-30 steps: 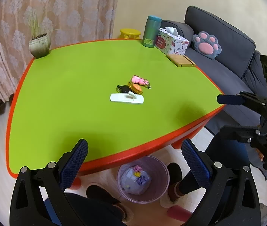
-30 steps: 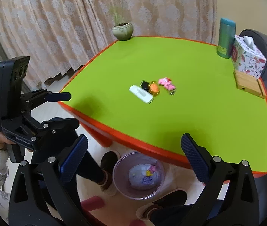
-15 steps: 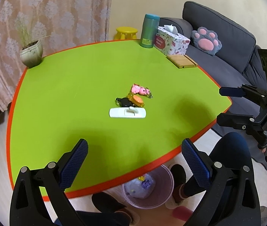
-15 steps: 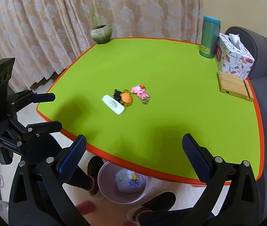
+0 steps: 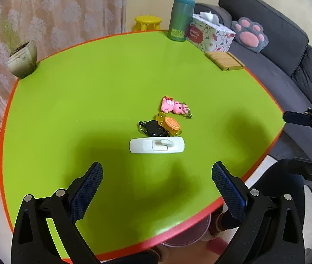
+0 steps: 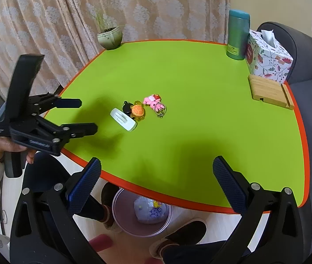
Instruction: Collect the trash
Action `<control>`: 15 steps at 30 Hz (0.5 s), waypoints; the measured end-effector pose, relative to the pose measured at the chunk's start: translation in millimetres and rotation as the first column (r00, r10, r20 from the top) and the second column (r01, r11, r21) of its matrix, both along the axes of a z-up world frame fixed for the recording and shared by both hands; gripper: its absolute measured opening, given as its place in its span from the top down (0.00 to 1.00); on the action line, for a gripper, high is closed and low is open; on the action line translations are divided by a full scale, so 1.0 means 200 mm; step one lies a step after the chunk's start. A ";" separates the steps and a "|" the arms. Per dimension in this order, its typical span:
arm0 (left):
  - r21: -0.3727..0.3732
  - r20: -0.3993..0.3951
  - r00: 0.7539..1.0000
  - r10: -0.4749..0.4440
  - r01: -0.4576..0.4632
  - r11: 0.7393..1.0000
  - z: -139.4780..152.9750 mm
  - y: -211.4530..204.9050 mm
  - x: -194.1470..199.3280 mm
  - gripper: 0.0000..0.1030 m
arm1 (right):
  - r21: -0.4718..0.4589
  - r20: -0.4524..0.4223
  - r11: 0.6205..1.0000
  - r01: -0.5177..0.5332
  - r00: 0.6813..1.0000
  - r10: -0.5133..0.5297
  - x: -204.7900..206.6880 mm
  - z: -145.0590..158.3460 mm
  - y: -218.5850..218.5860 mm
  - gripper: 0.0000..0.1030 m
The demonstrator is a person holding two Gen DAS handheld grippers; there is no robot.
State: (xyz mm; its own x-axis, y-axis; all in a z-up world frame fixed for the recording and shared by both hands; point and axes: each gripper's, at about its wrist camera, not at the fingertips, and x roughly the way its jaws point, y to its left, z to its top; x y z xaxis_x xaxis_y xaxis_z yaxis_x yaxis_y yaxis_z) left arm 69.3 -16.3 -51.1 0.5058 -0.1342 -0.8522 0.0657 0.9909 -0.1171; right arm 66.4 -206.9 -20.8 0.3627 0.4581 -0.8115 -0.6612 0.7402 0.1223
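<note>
Green table (image 5: 90,92) with orange rim fills both wrist views. Grey sofa (image 5: 272,50) sits along the table's right edge, paw-print cushion (image 5: 249,34) on it. Patterned curtain (image 6: 67,11) hangs behind the far-left edge.

Left gripper (image 5: 157,176) hovers over the near-left part of the table, jaws spread wide, nothing between them. Right gripper (image 6: 156,171) hangs over the near edge, jaws also wide apart and empty. A hand (image 6: 4,145) in a white sleeve holds the left gripper's handle.

Purple trash bin (image 6: 141,213) stands on the floor under the near edge, some wrapped stuff already inside; feet in dark shoes beside it.

Far-right corner: tissue box (image 5: 210,34), teal bottle (image 5: 181,18) touching its left side, wooden stand (image 5: 224,61) near it along the right edge. Potted plant (image 5: 21,57) at the far-left corner. Yellow stool (image 5: 148,22) beyond the far edge.

Trash sits mid-table in a tight cluster: white plastic hook (image 5: 157,145) nearest the left gripper, black keyring reel (image 5: 152,128) and orange turtle charm (image 5: 169,124) touching just behind it, pink figure keychain (image 5: 173,107) a bit further toward the far edge.
</note>
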 end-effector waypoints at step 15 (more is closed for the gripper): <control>0.005 -0.053 0.999 -0.002 0.002 1.000 -0.12 -0.03 0.17 0.33 | 0.012 -0.023 1.000 0.002 1.000 -0.001 0.01 -0.04 -0.02 0.04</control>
